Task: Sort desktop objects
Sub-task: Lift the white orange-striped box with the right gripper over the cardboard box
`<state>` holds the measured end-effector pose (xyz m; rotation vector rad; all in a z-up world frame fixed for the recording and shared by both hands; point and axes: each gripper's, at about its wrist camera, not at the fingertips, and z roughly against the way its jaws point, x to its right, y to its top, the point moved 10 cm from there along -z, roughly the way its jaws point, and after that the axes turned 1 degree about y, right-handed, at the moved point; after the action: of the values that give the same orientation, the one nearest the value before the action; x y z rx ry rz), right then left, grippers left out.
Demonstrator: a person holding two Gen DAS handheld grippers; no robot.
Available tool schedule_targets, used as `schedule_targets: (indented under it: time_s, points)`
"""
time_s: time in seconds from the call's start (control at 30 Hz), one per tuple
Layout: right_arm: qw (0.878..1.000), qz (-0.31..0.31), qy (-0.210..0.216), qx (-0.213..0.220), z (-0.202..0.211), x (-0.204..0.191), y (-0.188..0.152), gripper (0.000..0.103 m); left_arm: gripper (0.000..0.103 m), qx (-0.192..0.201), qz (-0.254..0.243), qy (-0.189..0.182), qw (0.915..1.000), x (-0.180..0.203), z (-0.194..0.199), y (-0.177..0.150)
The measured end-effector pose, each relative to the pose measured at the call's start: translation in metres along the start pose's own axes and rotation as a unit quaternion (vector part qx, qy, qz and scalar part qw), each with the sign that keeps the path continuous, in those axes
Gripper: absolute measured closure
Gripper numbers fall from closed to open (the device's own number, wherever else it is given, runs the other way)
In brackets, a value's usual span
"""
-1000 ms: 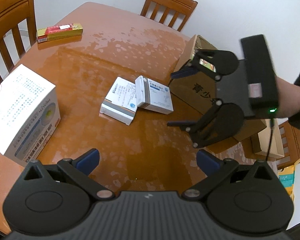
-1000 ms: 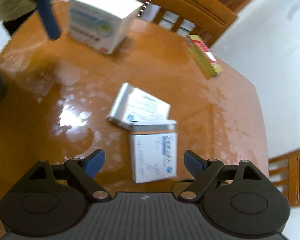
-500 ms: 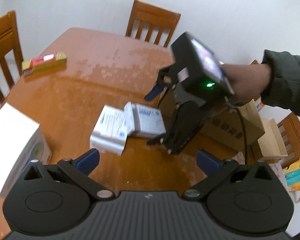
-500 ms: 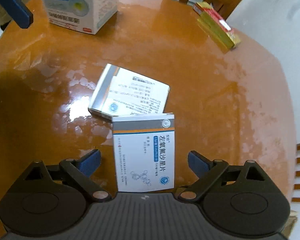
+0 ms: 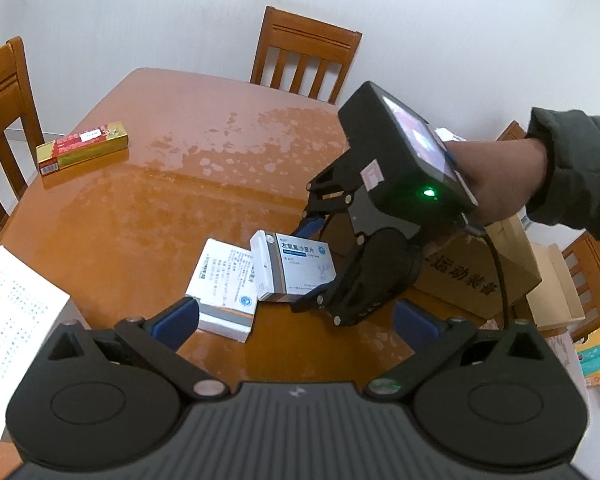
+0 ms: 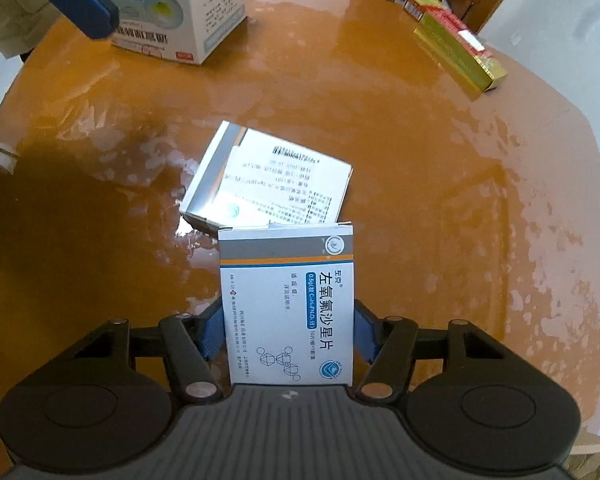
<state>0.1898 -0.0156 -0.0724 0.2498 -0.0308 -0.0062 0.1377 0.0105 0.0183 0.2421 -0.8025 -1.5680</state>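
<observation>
Right tool (image 6: 289,336) points steeply down at the counter (image 6: 420,200), its blue pads (image 6: 212,334) pressed against both long sides of a white-and-blue tablet box (image 6: 288,308) — jaws have just been closing, and the box sits between them, gripped. The box's far end touches a second white medicine box (image 6: 268,184) that lies flat beside it, printed side up.

From the left wrist view: right tool (image 5: 316,260) seen from the side, held by a hand (image 5: 500,184) in a dark green sleeve (image 5: 580,176), clamped on the same tablet box (image 5: 296,268), near the counter's right side. Left tool (image 5: 296,320) hovers above the counter with jaws wide, nothing between them.

Elsewhere on the counter — a large white carton (image 6: 172,12) at the left edge, a red-and-gold box (image 5: 82,152) at the far left corner, well apart from the pair. A brown cardboard box (image 5: 480,276) stands just behind the right tool. Wooden chairs (image 5: 304,60) ring the counter.
</observation>
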Motion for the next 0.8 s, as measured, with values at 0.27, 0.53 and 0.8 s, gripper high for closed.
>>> schedule_targets:
  time_s: [0.27, 0.53, 0.8]
  points:
    - [0.999, -0.003, -0.016, 0.030, 0.064, -0.023, 0.012, 0.036, 0.000, 0.008, -0.026, -0.020, 0.9994, 0.014, 0.019, 0.014]
    - [0.996, -0.063, -0.054, 0.044, 0.134, -0.017, -0.015, 0.036, 0.000, -0.005, -0.069, -0.082, 0.9943, 0.050, 0.029, 0.022]
    - [0.983, -0.159, -0.089, 0.015, 0.168, -0.001, -0.087, 0.036, 0.000, -0.019, -0.117, -0.141, 0.9829, 0.101, 0.011, 0.030]
